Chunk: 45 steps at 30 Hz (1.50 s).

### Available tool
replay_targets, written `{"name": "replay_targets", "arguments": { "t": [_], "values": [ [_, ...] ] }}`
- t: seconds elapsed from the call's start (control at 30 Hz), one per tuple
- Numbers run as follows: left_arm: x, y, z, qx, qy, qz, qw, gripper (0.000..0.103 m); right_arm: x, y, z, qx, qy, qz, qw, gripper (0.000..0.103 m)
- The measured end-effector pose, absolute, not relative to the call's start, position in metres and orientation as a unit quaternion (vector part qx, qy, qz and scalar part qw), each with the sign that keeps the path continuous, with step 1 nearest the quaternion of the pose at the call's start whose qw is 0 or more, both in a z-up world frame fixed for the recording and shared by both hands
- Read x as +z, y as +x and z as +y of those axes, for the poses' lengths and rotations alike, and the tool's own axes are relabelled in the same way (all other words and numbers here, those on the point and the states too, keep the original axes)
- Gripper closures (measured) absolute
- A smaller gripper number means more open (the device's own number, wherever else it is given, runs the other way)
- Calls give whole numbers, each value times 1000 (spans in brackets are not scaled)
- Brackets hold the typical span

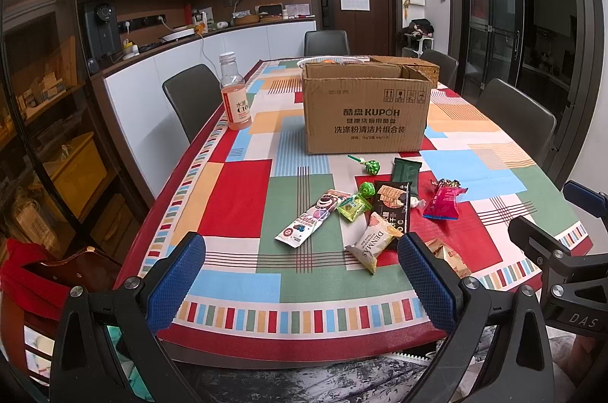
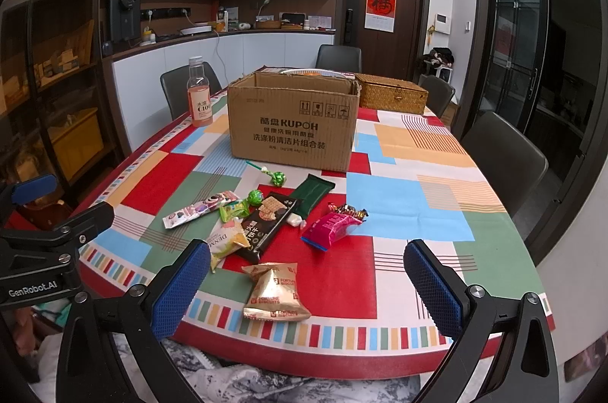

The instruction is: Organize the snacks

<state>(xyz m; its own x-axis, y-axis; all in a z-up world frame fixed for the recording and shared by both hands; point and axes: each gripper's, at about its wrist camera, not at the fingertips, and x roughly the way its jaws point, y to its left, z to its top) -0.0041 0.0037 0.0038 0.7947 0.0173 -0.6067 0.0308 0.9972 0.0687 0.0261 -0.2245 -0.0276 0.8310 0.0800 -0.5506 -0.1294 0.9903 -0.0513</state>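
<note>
Several snack packets lie on the table in front of an open cardboard box [image 1: 366,110] [image 2: 292,125]: a DENMAS packet [image 1: 374,243] [image 2: 226,241], a black biscuit pack [image 1: 391,205] [image 2: 269,220], a pink-white bar [image 1: 311,222] [image 2: 201,209], a magenta packet [image 1: 442,201] [image 2: 330,226], a dark green bar [image 1: 406,173] [image 2: 313,192], green lollipops [image 1: 370,167] [image 2: 277,178] and gold Fortune Biscuits packets [image 2: 275,293]. My left gripper [image 1: 302,283] is open and empty at the near table edge. My right gripper [image 2: 307,289] is open and empty, framing the gold packets.
A pink drink bottle [image 1: 235,93] [image 2: 199,95] stands left of the box. A wicker box [image 2: 391,95] and a white bowl [image 1: 323,61] sit behind it. Chairs surround the table with the patchwork cloth [image 1: 235,198]. A counter runs along the far left wall.
</note>
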Motion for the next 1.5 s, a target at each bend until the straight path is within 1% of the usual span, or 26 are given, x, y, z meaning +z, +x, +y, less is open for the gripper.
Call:
{"name": "replay_targets", "arguments": {
  "t": [0.57, 0.87, 1.23, 1.37, 1.5],
  "values": [
    [4, -5, 4, -3, 38, 320, 947, 0, -27, 26, -225, 55, -43, 287, 955, 0],
    [0, 2, 7, -2, 38, 333, 942, 0, -42, 33, -221, 60, -41, 303, 950, 0],
    [-26, 33, -4, -46, 40, 385, 921, 1, -67, 68, -222, 76, -27, 385, 920, 0],
    [-38, 51, -7, -69, 41, 411, 908, 8, -81, 84, -220, 83, -23, 420, 903, 3],
    [-49, 68, -12, -102, 39, 434, 894, 10, -95, 100, -217, 94, -18, 455, 885, 8]
  ]
}}
